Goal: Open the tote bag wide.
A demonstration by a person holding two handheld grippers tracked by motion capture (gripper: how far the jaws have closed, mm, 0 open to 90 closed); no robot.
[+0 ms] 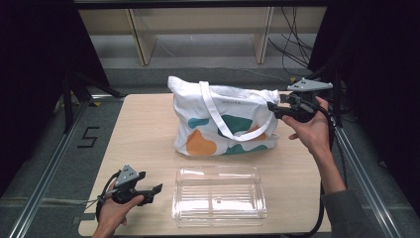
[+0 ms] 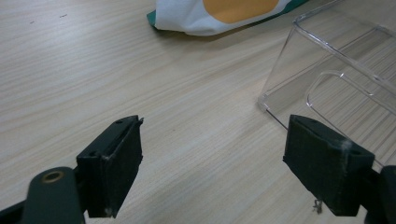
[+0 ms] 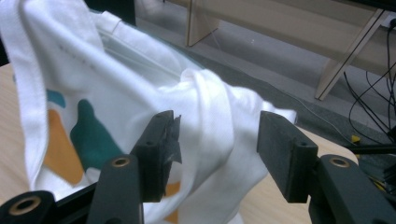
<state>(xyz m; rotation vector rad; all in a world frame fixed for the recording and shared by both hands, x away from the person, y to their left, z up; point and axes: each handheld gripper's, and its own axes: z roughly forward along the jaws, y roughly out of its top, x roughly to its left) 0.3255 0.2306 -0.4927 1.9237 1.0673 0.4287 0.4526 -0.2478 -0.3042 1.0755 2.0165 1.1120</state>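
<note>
Right tool [image 1: 274,108] sits open with its jaws straddling the top corner of the white cloth tote bag with teal and orange blobs [image 1: 223,121] mid-table, likely to pinch it, while left tool [image 1: 154,190] idles open beside the empty clear plastic box [image 1: 218,196].

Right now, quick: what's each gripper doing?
Left gripper: open, empty, above the wooden table.
Right gripper: open, jaws around a fold of the white printed fabric tote bag.
</note>
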